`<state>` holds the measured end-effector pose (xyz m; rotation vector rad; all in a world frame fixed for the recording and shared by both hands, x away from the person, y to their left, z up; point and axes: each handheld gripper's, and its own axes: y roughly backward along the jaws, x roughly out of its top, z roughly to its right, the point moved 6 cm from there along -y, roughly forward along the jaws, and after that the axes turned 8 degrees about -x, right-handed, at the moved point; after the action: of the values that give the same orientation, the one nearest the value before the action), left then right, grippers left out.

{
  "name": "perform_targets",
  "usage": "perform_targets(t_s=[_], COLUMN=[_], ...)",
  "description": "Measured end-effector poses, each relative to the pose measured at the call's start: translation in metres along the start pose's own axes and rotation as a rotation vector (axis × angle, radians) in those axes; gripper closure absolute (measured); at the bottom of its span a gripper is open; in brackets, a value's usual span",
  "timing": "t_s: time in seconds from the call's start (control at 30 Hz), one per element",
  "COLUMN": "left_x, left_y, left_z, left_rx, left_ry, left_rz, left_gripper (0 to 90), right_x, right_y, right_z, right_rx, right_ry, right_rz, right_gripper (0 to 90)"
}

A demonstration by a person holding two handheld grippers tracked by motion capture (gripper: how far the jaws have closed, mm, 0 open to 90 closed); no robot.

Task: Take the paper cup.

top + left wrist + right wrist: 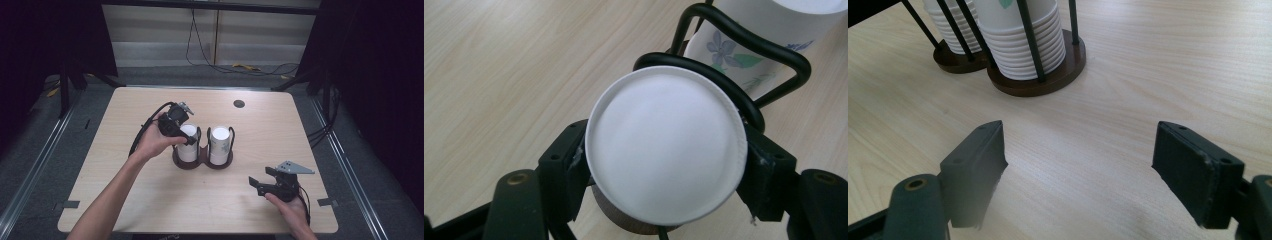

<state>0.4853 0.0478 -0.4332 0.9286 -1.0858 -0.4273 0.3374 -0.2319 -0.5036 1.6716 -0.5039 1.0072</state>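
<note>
Two stacks of upside-down white paper cups stand in a black wire holder (pixel 203 163) with round brown bases at mid-table. My left gripper (pixel 186 134) is over the left stack (pixel 188 149). In the left gripper view its jaws press both sides of the top cup (pixel 666 145), so the left gripper (pixel 666 167) is shut on it. The right stack (pixel 220 142), printed with blue flowers (pixel 744 50), stands beside it. My right gripper (pixel 261 179) hovers open near the table's front right, apart from the cups. The right gripper (pixel 1078 165) faces the nearer stack (pixel 1020 45) with nothing between its jaws.
The light wooden table (pixel 150 200) has a dark round grommet (pixel 239 103) near its far edge. Black wire loops (pixel 729 30) rise around each stack. Cables lie on the floor behind the table.
</note>
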Motion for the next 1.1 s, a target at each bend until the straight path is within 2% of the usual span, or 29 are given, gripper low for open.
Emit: perform_targets(t_s=[0.03,0.2,0.3,0.37,0.5,0.63,0.87,1.1], left_x=[0.0004,0.001,0.0009,0.0002,0.001,0.0016,0.002,0.0017], left_y=[-0.0003,-0.0038,-0.0075,-0.0091,-0.0093,-0.006,-0.0015,-0.0015], left_z=[0.0001,0.0005,-0.0001,-0.0006,0.0001,0.0016,0.0005,0.0002], left_rx=[-0.002,0.004,0.0,0.005,0.006,0.004,0.005,0.009], left_ry=[0.007,-0.002,0.007,-0.004,0.001,-0.015,-0.01,-0.011], left_rz=[0.008,-0.012,-0.019,-0.033,-0.032,-0.039,-0.019,-0.028], left_gripper=[31.6,30.5,30.1,29.6,30.2,31.3,31.7,31.5], right_x=[0.0001,0.0001,0.0,0.0,0.0001,-0.0002,-0.0006,-0.0004], right_y=[0.0002,0.0007,0.0003,0.0006,0.0005,0.0006,0.0001,0.0], right_z=[-0.0002,-0.0004,-0.0002,-0.0005,-0.0003,-0.0002,-0.0007,-0.0006], right_rx=[0.0,-0.002,0.001,0.001,0.002,0.001,0.004,0.003], right_ry=[-0.003,-0.003,-0.001,0.0,-0.003,-0.003,-0.004,-0.005], right_rz=[0.001,0.0,0.0,-0.001,0.0,-0.002,-0.005,-0.005], right_gripper=[21.0,21.0,21.1,21.1,21.0,21.1,21.2,21.2])
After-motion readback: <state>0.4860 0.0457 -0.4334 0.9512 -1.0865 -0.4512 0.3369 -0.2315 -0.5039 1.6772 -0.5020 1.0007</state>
